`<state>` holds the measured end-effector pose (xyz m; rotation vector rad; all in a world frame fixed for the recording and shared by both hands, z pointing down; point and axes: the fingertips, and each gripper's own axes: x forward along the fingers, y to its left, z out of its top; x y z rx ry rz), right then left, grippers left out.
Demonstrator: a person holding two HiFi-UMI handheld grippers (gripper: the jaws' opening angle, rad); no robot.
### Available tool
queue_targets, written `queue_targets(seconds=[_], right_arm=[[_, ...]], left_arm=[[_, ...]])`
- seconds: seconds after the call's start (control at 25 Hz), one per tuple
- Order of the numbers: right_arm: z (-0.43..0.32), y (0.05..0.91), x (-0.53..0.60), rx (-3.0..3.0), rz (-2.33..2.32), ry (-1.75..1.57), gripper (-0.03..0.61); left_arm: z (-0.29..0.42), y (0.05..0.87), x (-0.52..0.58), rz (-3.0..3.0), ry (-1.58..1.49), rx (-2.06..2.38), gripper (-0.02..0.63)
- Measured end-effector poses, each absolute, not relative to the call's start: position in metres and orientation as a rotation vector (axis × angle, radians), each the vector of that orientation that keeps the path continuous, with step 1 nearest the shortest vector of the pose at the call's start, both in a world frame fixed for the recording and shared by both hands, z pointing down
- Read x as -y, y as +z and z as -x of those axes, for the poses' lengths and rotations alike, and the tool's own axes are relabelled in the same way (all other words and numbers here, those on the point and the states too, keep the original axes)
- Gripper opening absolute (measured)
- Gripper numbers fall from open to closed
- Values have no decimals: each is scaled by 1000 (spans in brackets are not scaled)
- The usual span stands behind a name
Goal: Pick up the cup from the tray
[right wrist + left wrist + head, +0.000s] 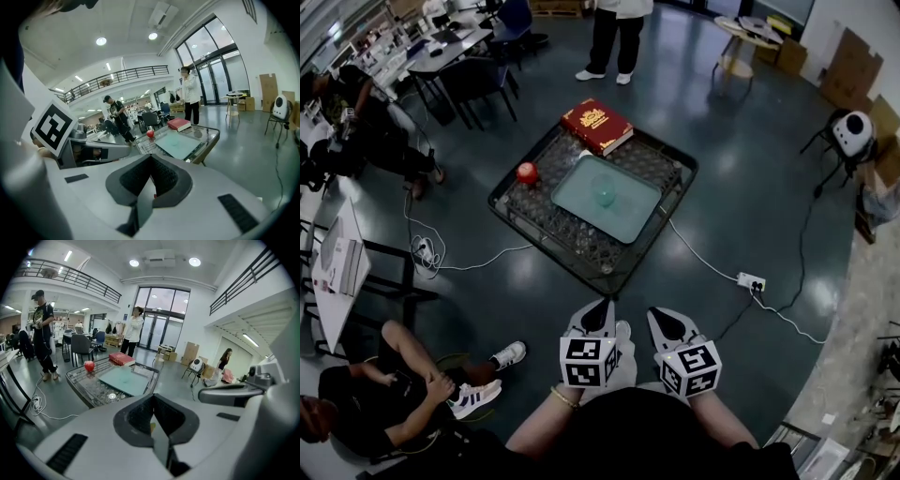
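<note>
Jaws together, cup (pixel 605 193) faint against tray (pixel 630 221)

left hand-held gripper (pixel 602 311): jaws together, nothing between, tips forward and down, left marker cube (pixel 589 361) on top | right hand-held gripper (pixel 664 321): jaws together, nothing between, just beside the left one, right marker cube (pixel 689 367) on top | left forearm (pixel 546 420), right forearm (pixel 724 420): bare, close to the torso, roughly parallel

Pale teal cup (pixel 605 194), red book (pixel 596 126)
</note>
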<state>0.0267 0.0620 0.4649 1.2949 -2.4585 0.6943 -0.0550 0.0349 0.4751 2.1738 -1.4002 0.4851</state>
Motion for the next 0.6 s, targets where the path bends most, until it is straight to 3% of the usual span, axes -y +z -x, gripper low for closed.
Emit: queue_targets(seconds=[0.6], right_arm=[[-10, 471, 45, 2440, -1274, 679, 2]], left_arm=[[67, 481, 75, -2178, 486, 1379, 9]])
